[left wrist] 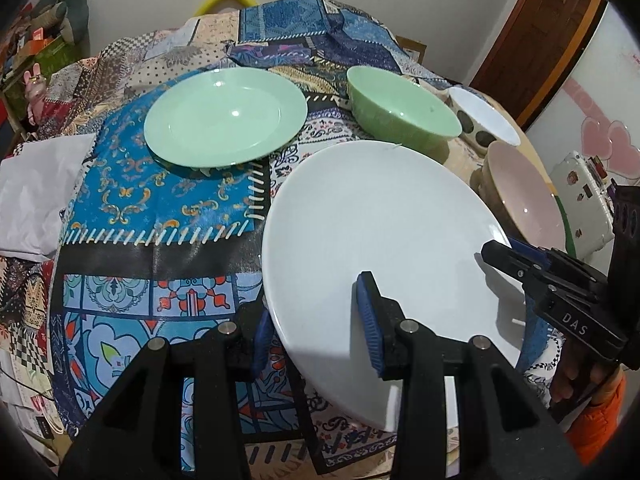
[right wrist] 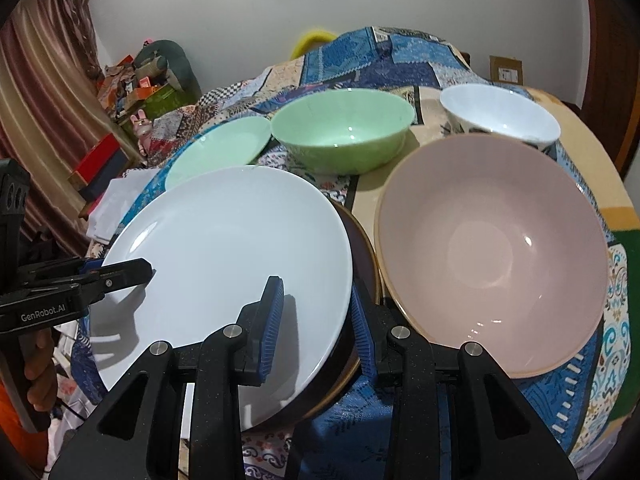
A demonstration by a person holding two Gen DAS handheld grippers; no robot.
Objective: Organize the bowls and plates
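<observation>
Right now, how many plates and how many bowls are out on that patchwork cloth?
Plates: 3: white plate, green plate, dark plate under the white one.
Bowls: 3: green bowl, pink bowl, white bowl.
Total: 6

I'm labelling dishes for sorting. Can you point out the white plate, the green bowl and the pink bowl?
white plate (right wrist: 224, 240), right wrist view, bare centre of the plate.
green bowl (right wrist: 344, 136), right wrist view, inside near the bottom.
pink bowl (right wrist: 484, 256), right wrist view, inner bottom.
</observation>
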